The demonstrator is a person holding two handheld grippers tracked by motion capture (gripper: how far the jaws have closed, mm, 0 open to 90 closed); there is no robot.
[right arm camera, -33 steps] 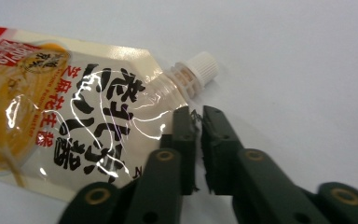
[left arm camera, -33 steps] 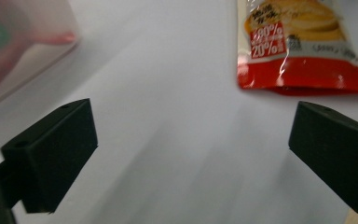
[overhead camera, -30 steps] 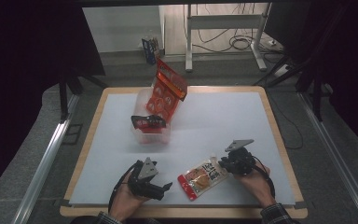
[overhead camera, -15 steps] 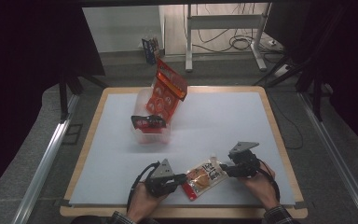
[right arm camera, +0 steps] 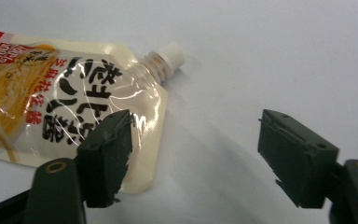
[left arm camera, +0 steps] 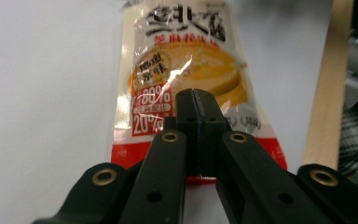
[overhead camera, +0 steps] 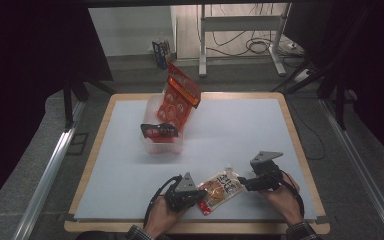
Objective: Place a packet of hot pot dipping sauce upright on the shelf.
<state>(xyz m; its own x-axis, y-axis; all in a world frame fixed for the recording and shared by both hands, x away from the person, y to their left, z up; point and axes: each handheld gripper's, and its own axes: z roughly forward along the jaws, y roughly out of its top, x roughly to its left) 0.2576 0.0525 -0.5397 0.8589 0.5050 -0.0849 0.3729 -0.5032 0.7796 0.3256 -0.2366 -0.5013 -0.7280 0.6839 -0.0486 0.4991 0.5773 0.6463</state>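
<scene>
A cream and orange spouted pouch (overhead camera: 221,187) with a white cap (right arm camera: 170,53) lies flat on the white mat near the front edge. My left gripper (overhead camera: 200,194) has just closed. Its jaws are shut tight together, and their tips lie over the pouch's red lower end (left arm camera: 135,154). I see no part of the pouch pinched between them. My right gripper (right arm camera: 196,140) is open and its jaws have just been widening. One jaw sits over the pouch's upper corner near the spout, the other over bare mat. In the high view the right gripper (overhead camera: 245,184) is at the pouch's right end.
A clear plastic box (overhead camera: 152,144) stands mid-table, left of centre, holding tall orange-red packets (overhead camera: 179,97) and a dark packet (overhead camera: 157,131). The wooden table edge (left arm camera: 324,93) runs close beside the pouch. Bare white mat (overhead camera: 240,130) spreads between the box and the hands.
My left gripper moved right to the pouch's lower end and its jaws shut. The right gripper, which was shut on the pouch's top, has opened its jaws.
</scene>
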